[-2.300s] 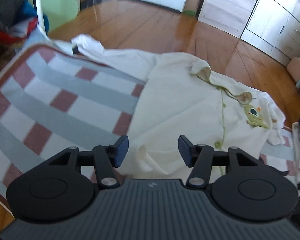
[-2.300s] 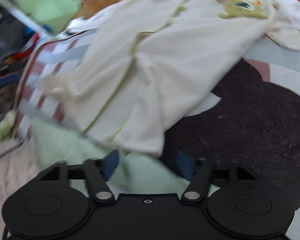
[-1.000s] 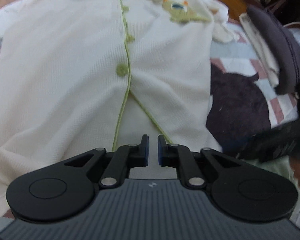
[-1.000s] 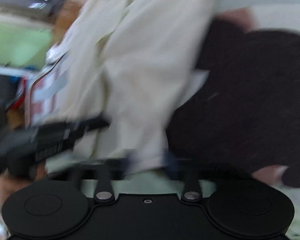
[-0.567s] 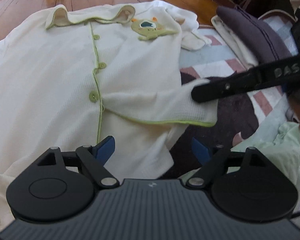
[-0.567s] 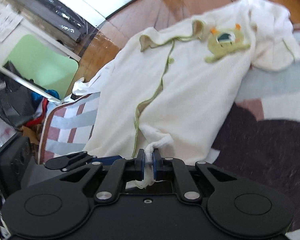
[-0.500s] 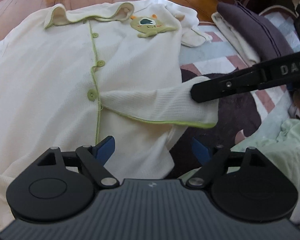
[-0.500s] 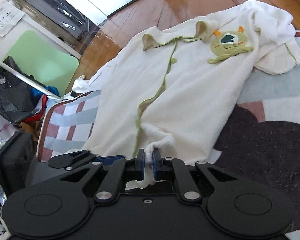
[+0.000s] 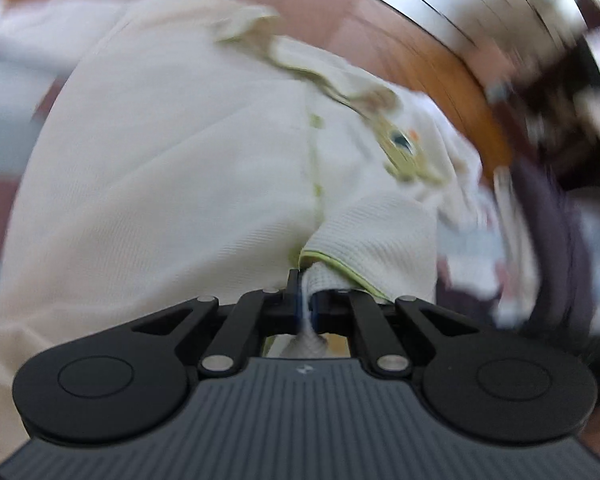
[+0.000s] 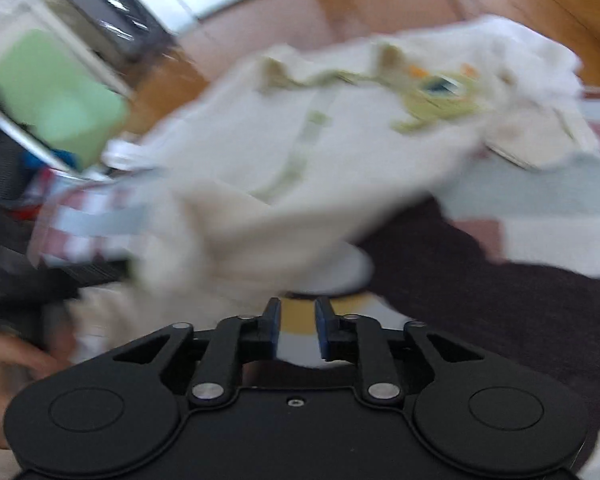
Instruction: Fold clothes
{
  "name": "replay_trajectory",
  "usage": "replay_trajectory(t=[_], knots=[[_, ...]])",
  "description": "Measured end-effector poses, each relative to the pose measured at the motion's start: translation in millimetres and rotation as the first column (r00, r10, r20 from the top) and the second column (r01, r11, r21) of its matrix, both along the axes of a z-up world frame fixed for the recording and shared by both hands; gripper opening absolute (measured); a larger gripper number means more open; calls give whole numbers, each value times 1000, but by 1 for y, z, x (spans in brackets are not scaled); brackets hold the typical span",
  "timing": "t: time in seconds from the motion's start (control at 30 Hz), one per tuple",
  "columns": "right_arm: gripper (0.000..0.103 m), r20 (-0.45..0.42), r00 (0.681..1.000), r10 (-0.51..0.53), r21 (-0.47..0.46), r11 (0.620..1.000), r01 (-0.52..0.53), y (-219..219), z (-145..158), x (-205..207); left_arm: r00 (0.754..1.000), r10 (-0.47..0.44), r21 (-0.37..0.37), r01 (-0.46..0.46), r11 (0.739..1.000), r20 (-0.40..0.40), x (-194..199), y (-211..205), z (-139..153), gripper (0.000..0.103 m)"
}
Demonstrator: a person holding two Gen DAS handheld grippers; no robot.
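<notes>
**Left tool clamped on cream garment's hem; right tool parting, empty**

No brand, label or lettering could be read in either view; both were smeared by motion.

In the left wrist view, the left tool at lower centre was closed on a bunched fold of the cream garment, the fabric pinched between its pads beside a green-piped edge. The garment filled the centre and left of that frame, with a green monster patch at centre right. A dark folded cloth lay at the right edge, seen only in this view.

In the right wrist view, the right tool at lower centre had its jaws opening, with nothing between them. The garment spread across the middle of the frame over a checked blanket with a large dark patch. Only this view showed a green panel at upper left and a blurred hand at lower left.
</notes>
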State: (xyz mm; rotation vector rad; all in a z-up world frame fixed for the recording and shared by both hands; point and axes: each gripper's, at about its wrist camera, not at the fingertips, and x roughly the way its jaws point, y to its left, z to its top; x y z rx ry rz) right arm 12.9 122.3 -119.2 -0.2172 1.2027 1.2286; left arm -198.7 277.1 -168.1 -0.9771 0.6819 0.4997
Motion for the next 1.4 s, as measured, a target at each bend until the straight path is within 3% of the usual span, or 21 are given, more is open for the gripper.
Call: replay_trajectory(t=[0.07, 0.17, 0.23, 0.3, 0.4, 0.5, 0.63, 0.67, 0.7, 0.8, 0.9, 0.93, 1.0, 1.07, 1.17, 1.23, 1.27, 1.33, 1.37, 1.4], knots=[[40, -18, 999, -27, -21, 999, 27, -3, -11, 6, 993, 106, -148, -96, 984, 58, -15, 19, -18, 4], [47, -42, 999, -29, -9, 1000, 29, 1, -18, 5, 979, 188, -251, -163, 954, 82, -29, 38, -34, 4], [47, -40, 999, 34, 11, 999, -34, 11, -18, -4, 977, 202, -242, -182, 953, 64, -32, 43, -37, 4], [47, 31, 991, 131, 37, 991, -132, 22, -14, -19, 977, 206, -235, -188, 953, 53, -32, 45, -40, 4], [47, 247, 936, 252, 46, 961, -272, 37, -8, -44, 978, 201, -234, -183, 955, 55, -29, 47, -42, 4], [47, 318, 900, 298, 23, 947, -321, 54, -14, -49, 979, 196, -232, -177, 956, 62, -31, 48, -42, 4], [46, 243, 912, 331, -31, 942, -334, 83, -37, -34, 979, 190, -236, -168, 957, 70, -33, 49, -42, 4], [14, 240, 910, 338, -37, 940, -339, 89, -40, -32, 981, 181, -234, -161, 959, 65, -32, 49, -41, 4], [5, 249, 909, 335, -20, 940, -341, 92, -37, -29, 984, 171, -232, -153, 961, 59, -30, 49, -40, 5], [3, 288, 923, 254, 62, 957, -282, 75, 2, -25, 982, 153, -277, -117, 954, 109, -32, 48, -37, 10], [3, 233, 968, 88, 191, 972, -134, 12, 74, -12, 967, 149, -353, -68, 933, 207, -40, 48, -34, 40], [3, 208, 978, 33, 252, 964, -86, -18, 101, -6, 956, 165, -365, -67, 928, 243, -45, 46, -30, 41], [3, 228, 973, -47, 328, 944, -31, -72, 144, -1, 931, 195, -368, -72, 927, 309, -56, 41, -18, 45], [3, 268, 955, -127, 324, 945, 34, -118, 166, 1, 931, 178, -310, -75, 948, 320, -64, 33, -2, 53], [3, 325, 927, -187, 175, 975, 135, -160, 144, 0, 982, 112, -100, -98, 990, 151, -66, 20, 24, 54], [3, 409, 895, -182, 30, 982, 186, -179, 115, -6, 994, 84, 76, -79, 994, -71, -61, 11, 36, 54], [2, 434, 885, -168, -30, 979, 200, -185, 100, -8, 978, 84, 162, -53, 985, -188, -58, 6, 42, 54], [2, 442, 889, -123, -120, 974, 194, -187, 70, -10, 933, 96, 266, 0, 964, -347, -57, 1, 46, 58], [2, 443, 890, -106, -151, 970, 191, -188, 59, -11, 902, 106, 309, 31, 950, -417, -57, 0, 48, 60], [2, 443, 891, -101, -154, 970, 187, -187, 55, -10, 891, 109, 306, 36, 951, -442, -63, 2, 47, 60]])
